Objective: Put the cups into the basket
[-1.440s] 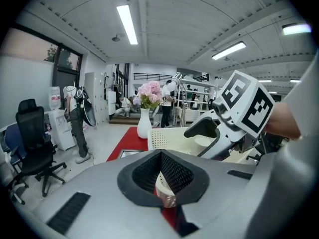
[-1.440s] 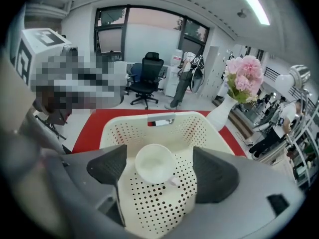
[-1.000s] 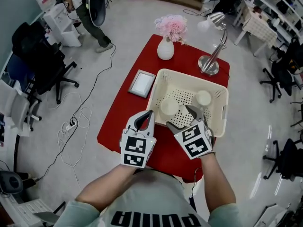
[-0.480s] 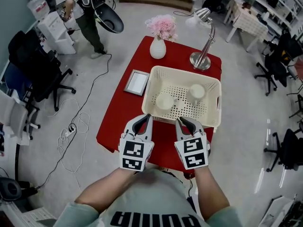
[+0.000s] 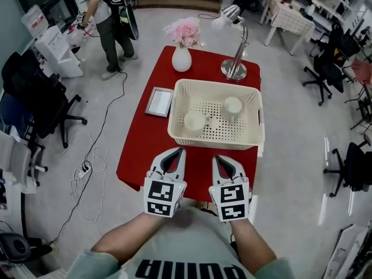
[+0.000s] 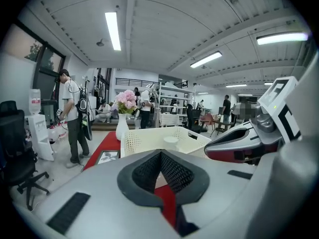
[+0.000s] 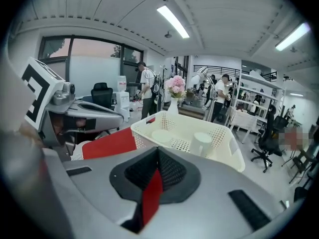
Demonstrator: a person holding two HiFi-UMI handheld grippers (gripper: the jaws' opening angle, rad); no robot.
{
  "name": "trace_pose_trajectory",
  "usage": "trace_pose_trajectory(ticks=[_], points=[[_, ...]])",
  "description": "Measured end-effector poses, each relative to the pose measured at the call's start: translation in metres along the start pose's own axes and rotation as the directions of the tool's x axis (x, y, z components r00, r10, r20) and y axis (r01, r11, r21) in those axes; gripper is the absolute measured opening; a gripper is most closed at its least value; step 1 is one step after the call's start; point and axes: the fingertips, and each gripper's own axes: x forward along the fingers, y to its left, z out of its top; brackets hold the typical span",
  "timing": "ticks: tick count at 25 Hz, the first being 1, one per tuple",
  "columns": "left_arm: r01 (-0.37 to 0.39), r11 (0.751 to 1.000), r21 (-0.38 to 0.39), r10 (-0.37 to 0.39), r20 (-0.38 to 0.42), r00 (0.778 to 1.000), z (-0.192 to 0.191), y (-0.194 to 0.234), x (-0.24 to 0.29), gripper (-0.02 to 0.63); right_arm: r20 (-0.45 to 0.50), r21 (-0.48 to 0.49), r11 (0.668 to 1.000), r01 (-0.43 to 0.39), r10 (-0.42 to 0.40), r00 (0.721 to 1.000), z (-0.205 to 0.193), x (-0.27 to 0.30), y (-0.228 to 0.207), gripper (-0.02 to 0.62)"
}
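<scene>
Two white cups stand inside the cream perforated basket [image 5: 215, 142] on the red table [image 5: 145, 147]: one cup [image 5: 195, 121] at its left, the other cup [image 5: 232, 106] at its right. Both grippers hover side by side over the table's near edge, short of the basket. My left gripper [image 5: 175, 153] is shut with nothing in it. My right gripper [image 5: 221, 160] is shut and empty too. In the right gripper view the basket [image 7: 224, 136] and both cups [image 7: 162, 135] [image 7: 202, 142] lie ahead of the closed jaws. The left gripper view shows the basket [image 6: 144, 141] beyond its closed jaws.
A white vase of pink flowers [image 5: 182, 57] and a chrome desk lamp [image 5: 235, 67] stand at the table's far end. A framed picture [image 5: 159, 102] lies left of the basket. A person [image 5: 111, 22] stands at the far left; office chairs and floor cables surround the table.
Both grippers have drawn back from the basket toward the table's near edge. The right gripper's jaws, wide apart over the basket a second ago, have closed empty.
</scene>
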Motion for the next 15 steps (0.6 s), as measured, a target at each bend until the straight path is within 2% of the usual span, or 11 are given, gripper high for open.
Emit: trace_pose_trajectory(ticks=[7,15], points=[[0.073,0.997,0.014,-0.073,-0.008,0.997,-0.008,-0.013,-0.014,0.005,0.021,0.036,0.998,0.047,-0.047,0.999,-0.007,-0.017,0.018,0.014],[0.114,0.993,0.036,-0.115,0.006,0.993,-0.01,-0.02,-0.03,0.005,0.027,0.053,0.994,0.098,-0.099,0.995,-0.013,-0.034,0.025,0.014]])
